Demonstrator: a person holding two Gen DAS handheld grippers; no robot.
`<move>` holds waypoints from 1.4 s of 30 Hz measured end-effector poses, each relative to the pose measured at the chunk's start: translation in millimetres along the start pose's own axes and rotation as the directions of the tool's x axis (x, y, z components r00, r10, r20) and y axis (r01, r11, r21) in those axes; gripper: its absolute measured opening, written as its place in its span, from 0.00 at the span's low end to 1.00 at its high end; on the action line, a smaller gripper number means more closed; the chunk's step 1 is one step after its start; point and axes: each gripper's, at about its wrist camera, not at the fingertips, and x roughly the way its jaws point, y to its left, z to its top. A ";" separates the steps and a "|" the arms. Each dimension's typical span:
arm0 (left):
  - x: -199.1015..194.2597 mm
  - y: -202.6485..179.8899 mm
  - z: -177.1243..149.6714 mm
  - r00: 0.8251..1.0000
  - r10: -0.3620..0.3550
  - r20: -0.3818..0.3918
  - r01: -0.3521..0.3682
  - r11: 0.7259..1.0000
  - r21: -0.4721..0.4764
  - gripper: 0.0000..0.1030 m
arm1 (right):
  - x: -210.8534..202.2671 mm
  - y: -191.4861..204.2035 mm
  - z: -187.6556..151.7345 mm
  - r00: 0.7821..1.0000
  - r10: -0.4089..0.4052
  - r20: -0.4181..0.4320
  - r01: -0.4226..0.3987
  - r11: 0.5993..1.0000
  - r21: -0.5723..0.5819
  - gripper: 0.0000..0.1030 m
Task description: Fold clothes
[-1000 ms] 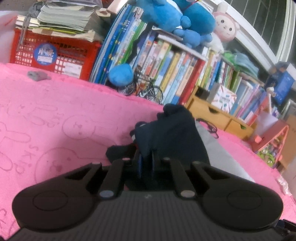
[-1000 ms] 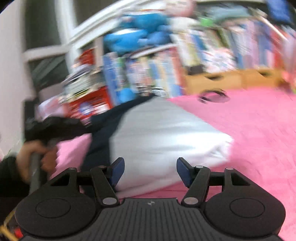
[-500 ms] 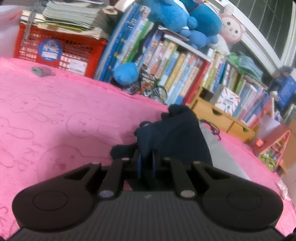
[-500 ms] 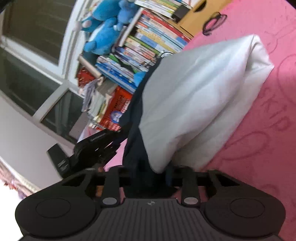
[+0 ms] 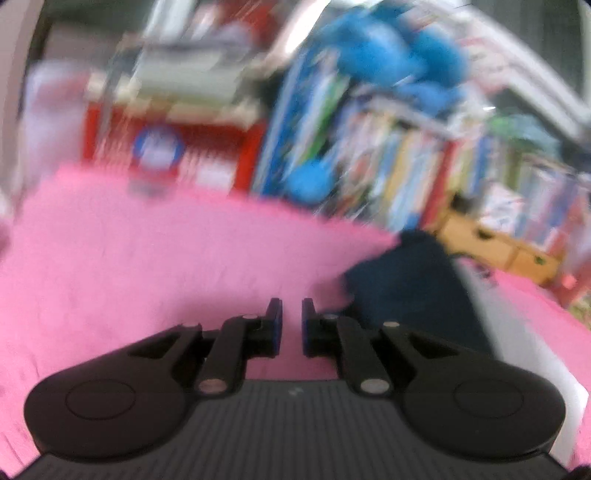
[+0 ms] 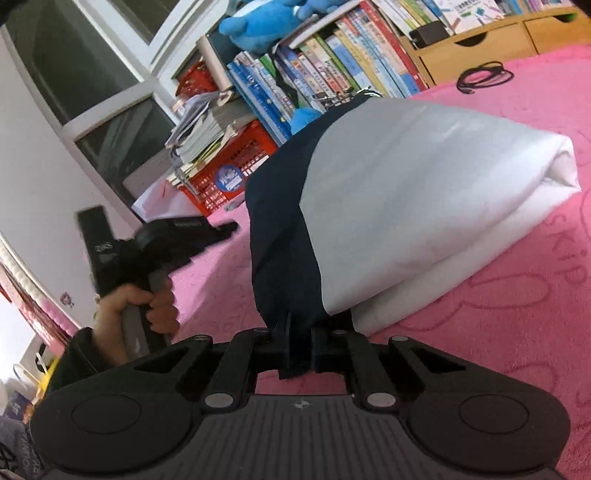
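A folded garment, white-grey (image 6: 406, 192) with a navy part (image 6: 280, 240), lies on the pink blanket (image 6: 517, 332). My right gripper (image 6: 299, 350) is shut on the navy edge at the garment's near end. The left wrist view is blurred by motion. There my left gripper (image 5: 291, 325) stands open by a narrow gap with only pink blanket (image 5: 147, 258) between its fingers. The navy cloth (image 5: 406, 288) lies just to its right, apart from it. In the right wrist view a hand (image 6: 147, 306) holds the left gripper (image 6: 221, 229) left of the garment.
Along the blanket's far edge stand a row of books (image 6: 332, 66), a red crate (image 6: 229, 166) stacked with papers, blue plush toys (image 6: 258, 18) and wooden drawers (image 6: 480, 40). A black cable (image 6: 484, 75) lies on the blanket behind the garment.
My left gripper has let go of the navy cloth and pulled back to the left, moving fast. My right gripper stays shut on the navy edge and has tilted more level.
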 end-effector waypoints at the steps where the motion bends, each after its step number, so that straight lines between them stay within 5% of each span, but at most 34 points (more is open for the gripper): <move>1: -8.0 -8.4 1.1 0.999 -0.046 0.010 0.046 0.999 0.029 0.17 | -0.4 -1.8 0.3 1.000 0.011 0.005 -0.012 1.000 0.013 0.11; 3: -17.7 -15.4 -0.9 0.983 -0.182 -0.031 0.183 0.983 0.004 0.24 | -1.1 -5.5 0.8 0.999 0.034 0.015 -0.035 0.999 0.038 0.11; 6: -12.5 -9.0 -9.2 0.937 -0.326 -0.128 0.307 0.940 -0.145 0.27 | -2.3 -10.9 1.7 0.997 0.068 0.032 -0.070 0.995 0.075 0.17; 9: -1.1 3.1 -21.4 0.900 -0.404 -0.167 0.344 0.890 -0.298 0.27 | 1.5 -15.9 3.5 0.995 0.086 0.054 -0.091 0.989 0.117 0.39; 12: 6.1 8.4 -27.6 0.895 -0.410 -0.176 0.330 0.873 -0.359 0.27 | 11.8 -20.1 6.8 0.993 0.082 0.082 -0.094 0.982 0.164 0.43; 16: 9.1 3.3 -29.5 0.872 -0.458 -0.171 0.367 0.844 -0.392 0.39 | 25.6 -25.7 11.1 0.990 0.074 0.119 -0.099 0.969 0.227 0.16; 21: 8.4 1.7 -38.5 0.840 -0.510 -0.184 0.403 0.814 -0.418 0.49 | 25.3 -28.6 9.0 0.992 0.054 0.111 -0.079 0.967 0.241 0.10; 23: 10.2 1.8 -40.1 0.845 -0.503 -0.183 0.393 0.815 -0.426 0.39 | 23.4 -29.4 8.8 0.992 0.062 0.107 -0.087 0.966 0.244 0.09; 25: 7.6 0.4 -36.9 0.884 -0.433 -0.175 0.347 0.860 -0.375 0.08 | 22.6 -27.9 8.5 0.992 0.070 0.101 -0.092 0.968 0.234 0.09; 31: 18.0 11.1 -16.4 0.918 -0.372 -0.139 0.304 0.884 -0.355 0.05 | 16.8 -14.0 -1.0 0.999 -0.001 0.040 -0.002 0.997 0.081 0.06; 35: 19.4 12.3 -15.0 0.911 -0.383 -0.154 0.310 0.881 -0.356 0.08 | 11.4 -12.6 -5.1 0.999 -0.007 0.038 0.005 0.999 0.052 0.05; 38: 18.8 12.5 -22.5 0.892 -0.418 -0.175 0.330 0.863 -0.382 0.09 | 5.5 -22.3 -5.2 0.997 0.061 0.050 -0.066 0.992 0.103 0.07; 41: 16.1 11.1 -29.7 0.877 -0.441 -0.192 0.343 0.854 -0.392 0.09 | 1.3 -35.5 -4.5 0.983 0.151 0.103 -0.169 0.965 0.200 0.16; 42: 14.9 10.3 -31.0 0.875 -0.445 -0.191 0.350 0.853 -0.386 0.09 | 1.9 -35.3 -2.8 0.980 0.166 0.107 -0.185 0.962 0.201 0.28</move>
